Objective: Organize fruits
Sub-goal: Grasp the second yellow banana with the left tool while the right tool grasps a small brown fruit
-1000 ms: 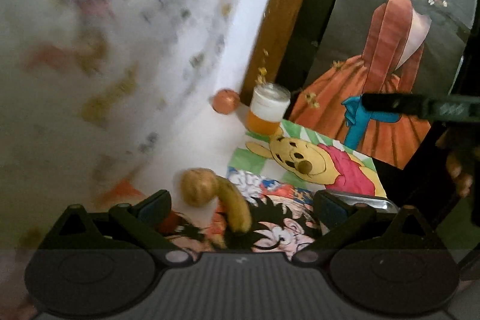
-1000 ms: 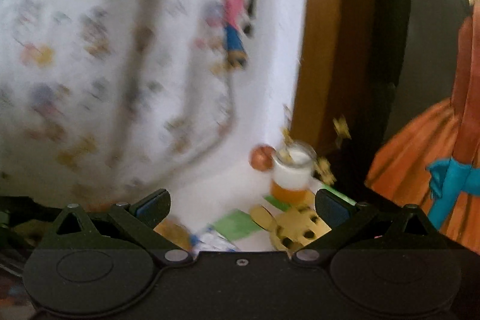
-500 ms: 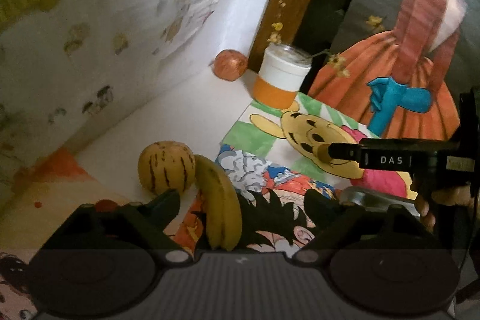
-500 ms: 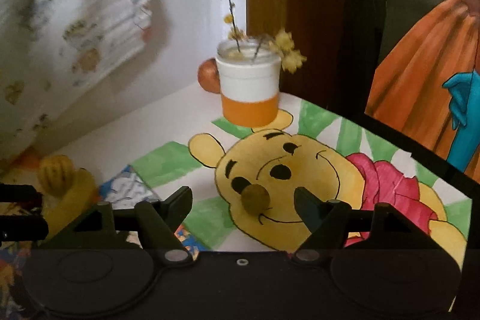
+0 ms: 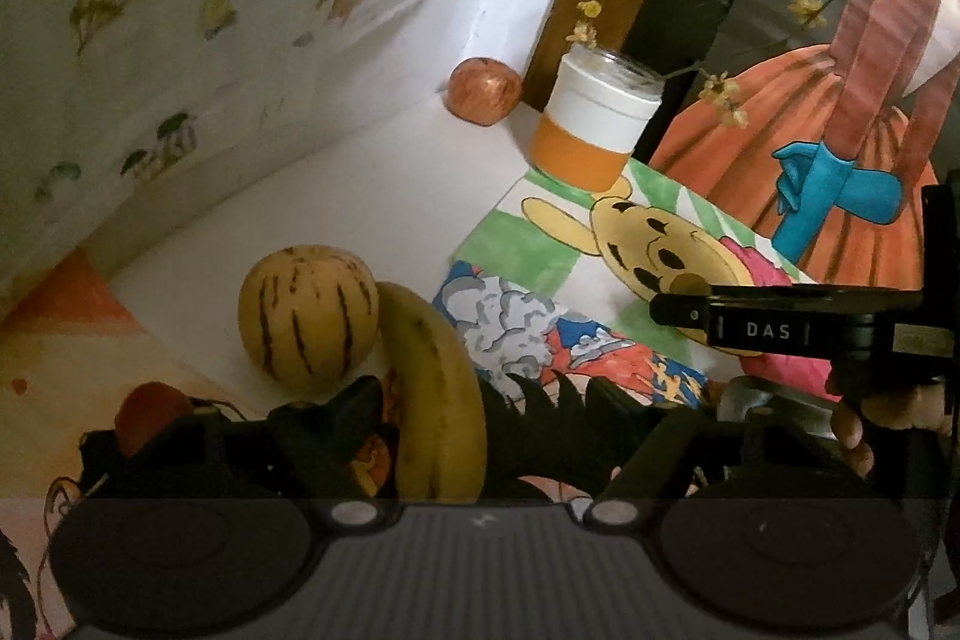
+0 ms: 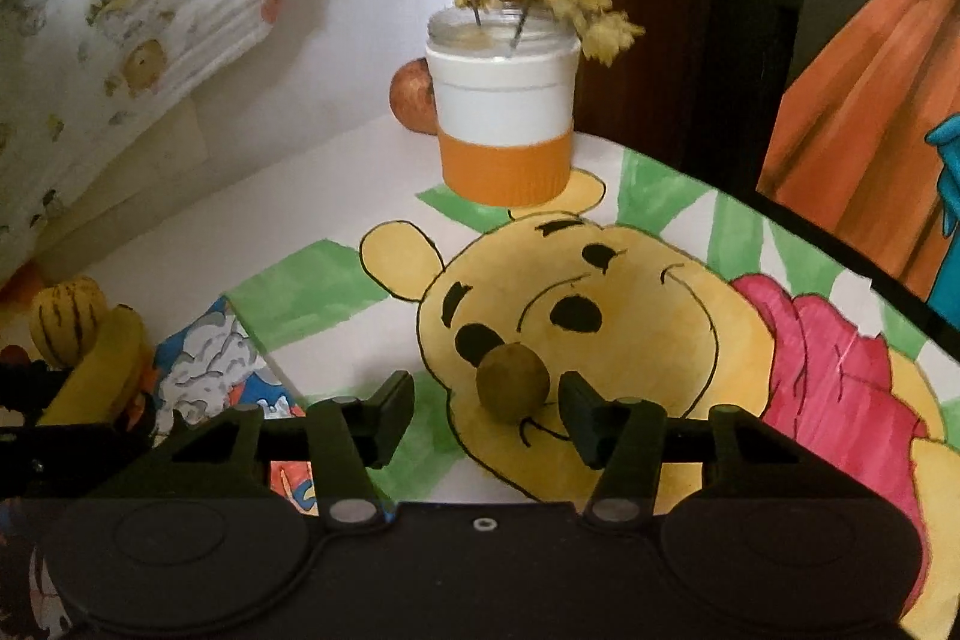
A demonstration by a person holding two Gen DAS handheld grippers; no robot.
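Closing, the right gripper (image 6: 487, 415) straddles a brown fruit (image 6: 513, 383), pads untouching; a jar (image 6: 503, 124) at twelve o'clock holds dried sprigs (image 6: 591, 13).

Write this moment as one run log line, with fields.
left hand-held gripper: closing around banana, no contact seen | right hand-held gripper: closing around small brown fruit, not gripped | untouched: striped melon

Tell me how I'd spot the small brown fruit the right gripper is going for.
Find the big bear drawing lying flat in front of the orange-and-white jar. The brown fruit sits right on the bear's nose, between the closing fingers of the right gripper, which do not yet press it. It is small, round and dull brown, unlike the yellow banana and striped melon far left.
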